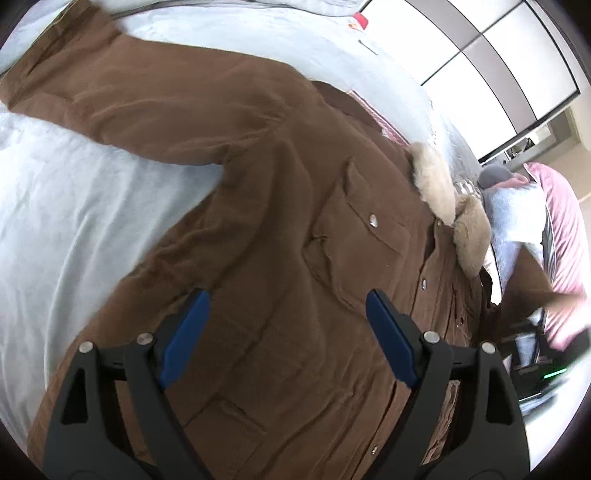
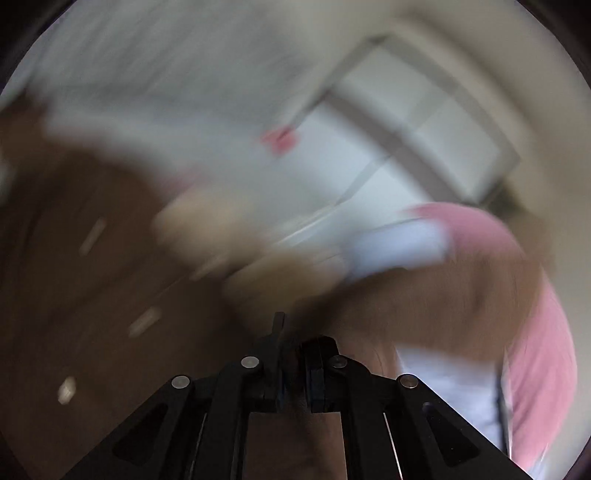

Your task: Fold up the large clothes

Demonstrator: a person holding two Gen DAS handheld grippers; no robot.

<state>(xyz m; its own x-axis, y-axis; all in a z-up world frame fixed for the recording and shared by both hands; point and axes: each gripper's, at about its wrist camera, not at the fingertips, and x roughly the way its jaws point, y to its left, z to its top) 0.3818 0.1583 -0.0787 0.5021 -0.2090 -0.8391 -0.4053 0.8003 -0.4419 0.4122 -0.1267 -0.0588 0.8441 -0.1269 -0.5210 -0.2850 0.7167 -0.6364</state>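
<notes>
A large brown jacket [image 1: 266, 192] with a cream fur collar [image 1: 447, 192] lies spread on a pale bed sheet [image 1: 66, 206], one sleeve stretched to the upper left. My left gripper [image 1: 286, 306] is open just above the jacket's front, its blue pads [image 1: 188, 336] apart and holding nothing. The right wrist view is heavily blurred. My right gripper [image 2: 293, 332] is shut on a fold of the brown jacket [image 2: 424, 310]. The right gripper also shows blurred at the right edge of the left wrist view [image 1: 543, 354].
Pink and white bedding or clothing [image 1: 554, 229] lies beyond the collar at the right. A small red item [image 1: 360, 20] sits on the sheet at the far side. Pale wardrobe panels [image 1: 480, 51] stand behind the bed.
</notes>
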